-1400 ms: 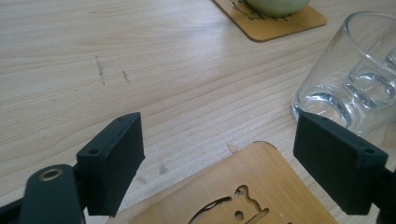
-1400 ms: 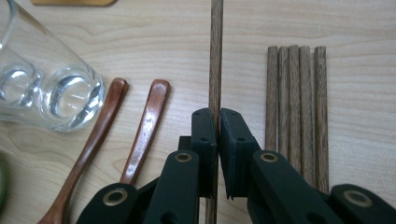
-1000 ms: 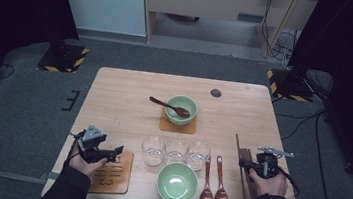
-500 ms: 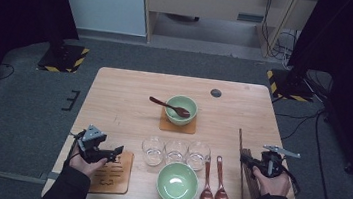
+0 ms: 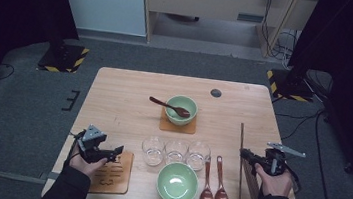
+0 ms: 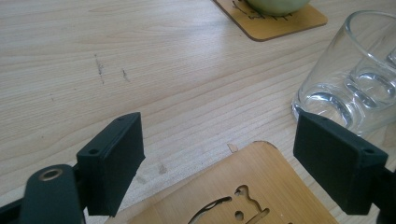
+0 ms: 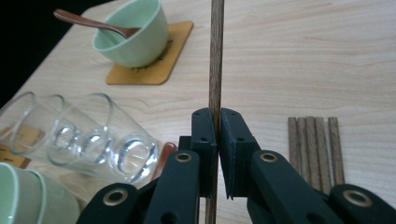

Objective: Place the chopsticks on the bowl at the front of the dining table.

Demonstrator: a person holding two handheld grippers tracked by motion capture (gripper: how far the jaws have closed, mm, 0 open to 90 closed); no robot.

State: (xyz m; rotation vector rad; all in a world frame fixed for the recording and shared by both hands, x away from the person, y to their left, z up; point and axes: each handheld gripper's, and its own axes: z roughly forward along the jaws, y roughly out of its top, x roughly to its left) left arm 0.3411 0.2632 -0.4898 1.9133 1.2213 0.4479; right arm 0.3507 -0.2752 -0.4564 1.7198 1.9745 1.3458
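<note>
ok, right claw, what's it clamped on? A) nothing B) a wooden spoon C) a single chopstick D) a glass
C: in the right gripper view the right claw has its jaws shut on one thin chopstick running up between them; the spare chopsticks lie flat on the table beside it.

Light wood tabletop (image 5: pixel 123 103). Coaster (image 5: pixel 177 125) with a green bowl is set near the centre. Three glasses (image 5: pixel 175 151) are lined up in a row toward the near edge. A second green bowl (image 5: pixel 177 183) is placed at the near edge, two brown spoons (image 5: pixel 214 192) just right of it. A second coaster (image 5: pixel 114 173) is laid at the near left corner. A bundle of sticks (image 7: pixel 315 147) is laid by the right edge. A dark disc (image 5: pixel 216 93) is seen near the far edge.
</note>
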